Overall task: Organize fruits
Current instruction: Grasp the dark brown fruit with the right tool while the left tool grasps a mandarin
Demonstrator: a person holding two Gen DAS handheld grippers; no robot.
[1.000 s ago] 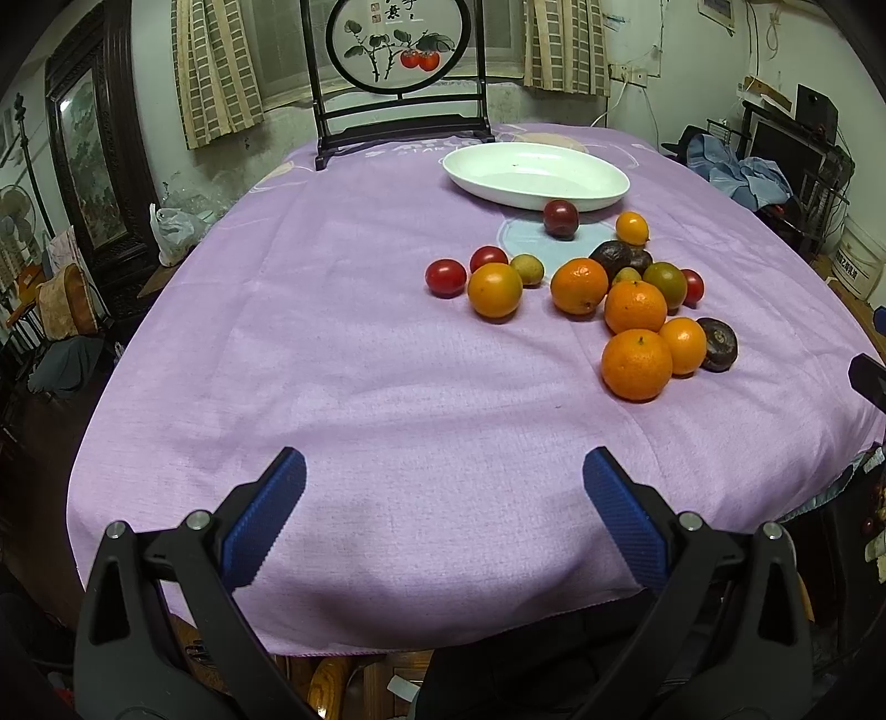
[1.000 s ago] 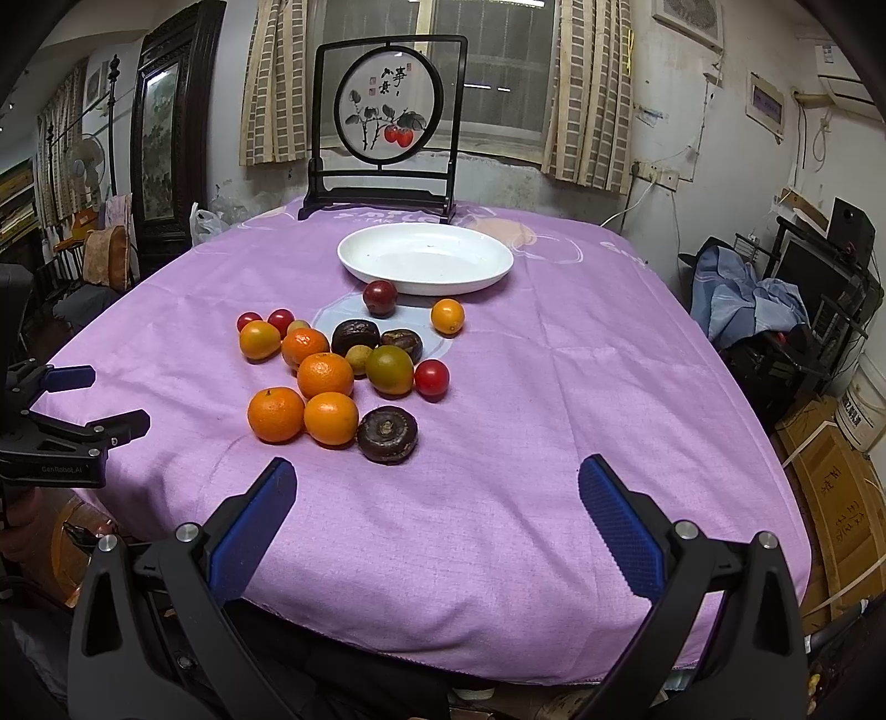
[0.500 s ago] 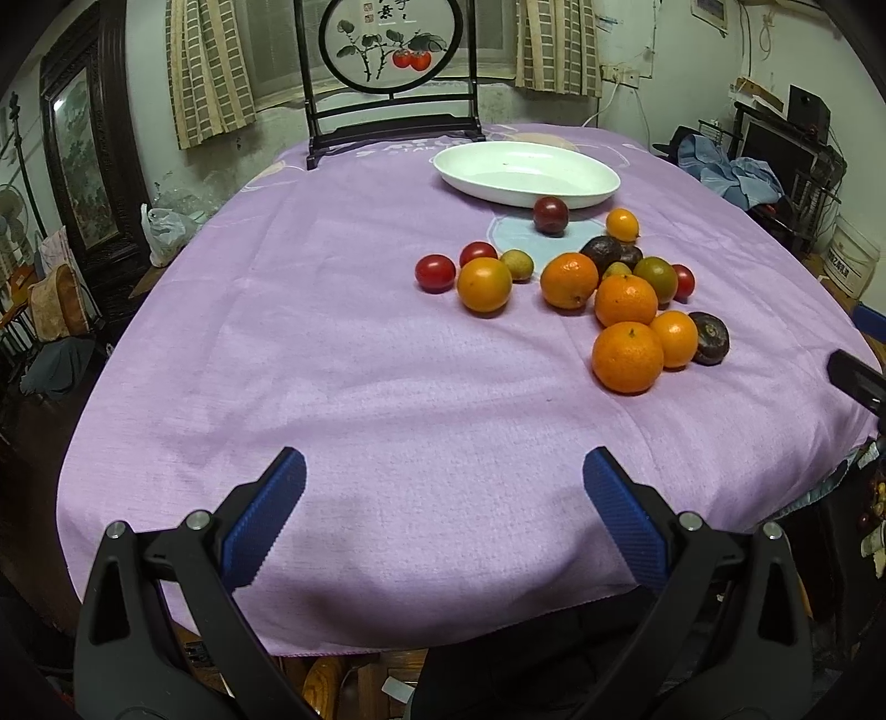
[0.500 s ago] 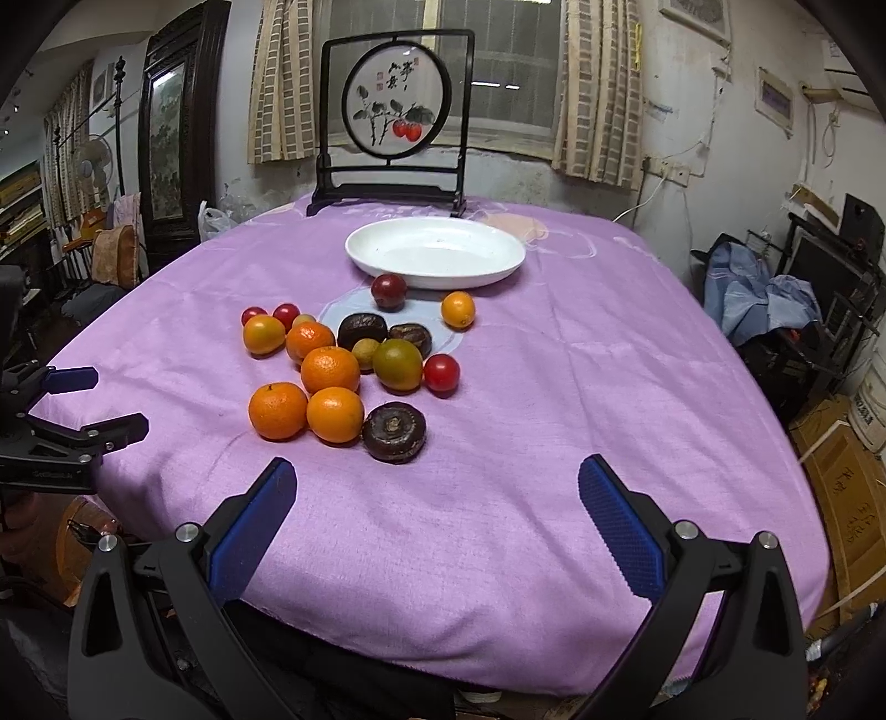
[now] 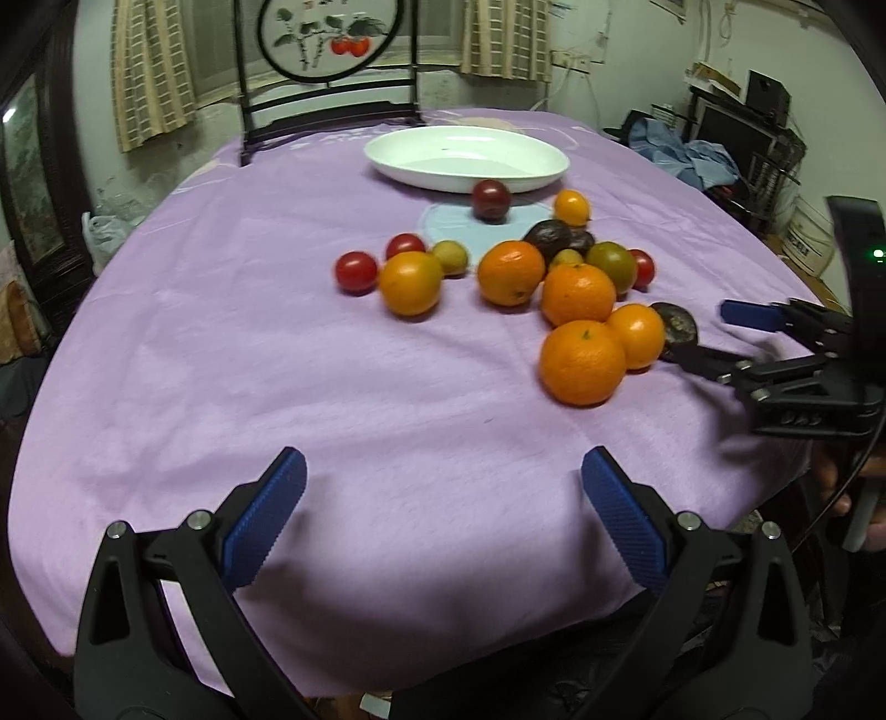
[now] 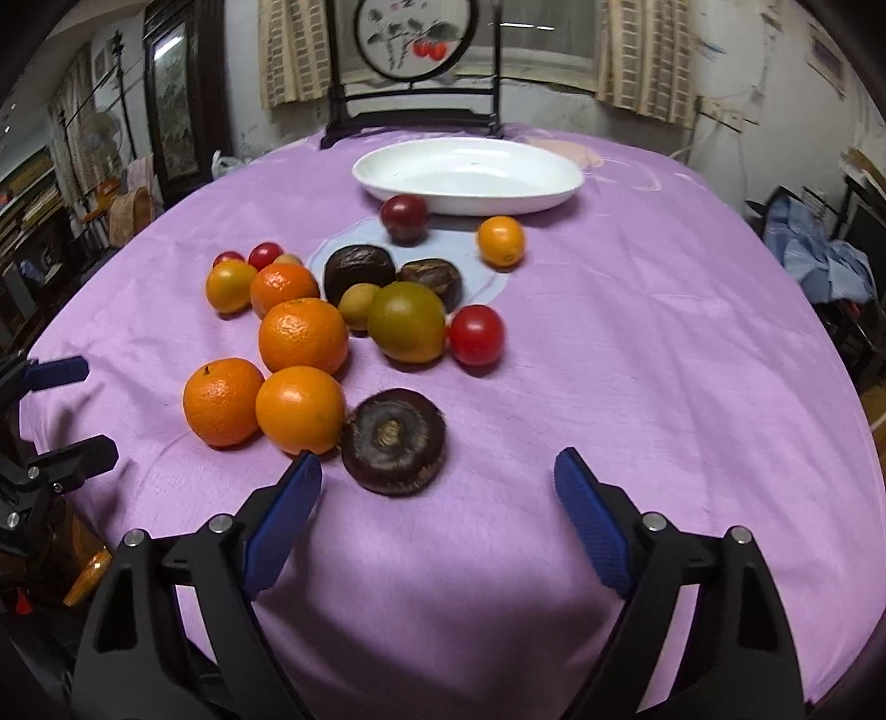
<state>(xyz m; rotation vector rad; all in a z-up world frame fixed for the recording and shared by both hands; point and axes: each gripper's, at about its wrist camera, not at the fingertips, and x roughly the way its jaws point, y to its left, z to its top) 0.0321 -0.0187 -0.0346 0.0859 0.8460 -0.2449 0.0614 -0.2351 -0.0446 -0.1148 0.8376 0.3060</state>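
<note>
Several fruits lie in a loose cluster on the purple tablecloth [image 5: 277, 376]: oranges [image 5: 582, 361], red tomatoes [image 5: 355, 271], a green-brown fruit [image 6: 407, 321] and dark brown fruits. A white oval plate [image 5: 465, 156] stands empty behind them; it also shows in the right wrist view [image 6: 468, 174]. My left gripper [image 5: 443, 509] is open and empty over the near cloth. My right gripper [image 6: 437, 498] is open and empty, just in front of a dark brown fruit [image 6: 394, 440]. The right gripper shows in the left wrist view [image 5: 714, 338] beside that fruit.
A black-framed round painted screen [image 5: 324, 44] stands at the table's far edge behind the plate. A dark red plum [image 6: 404, 217] and a small orange fruit [image 6: 501, 241] lie close to the plate. Cluttered furniture surrounds the table.
Both grippers have moved forward towards the fruit. The right gripper has come close to the dark brown fruit at the near edge of the cluster. The fruit has not moved.
</note>
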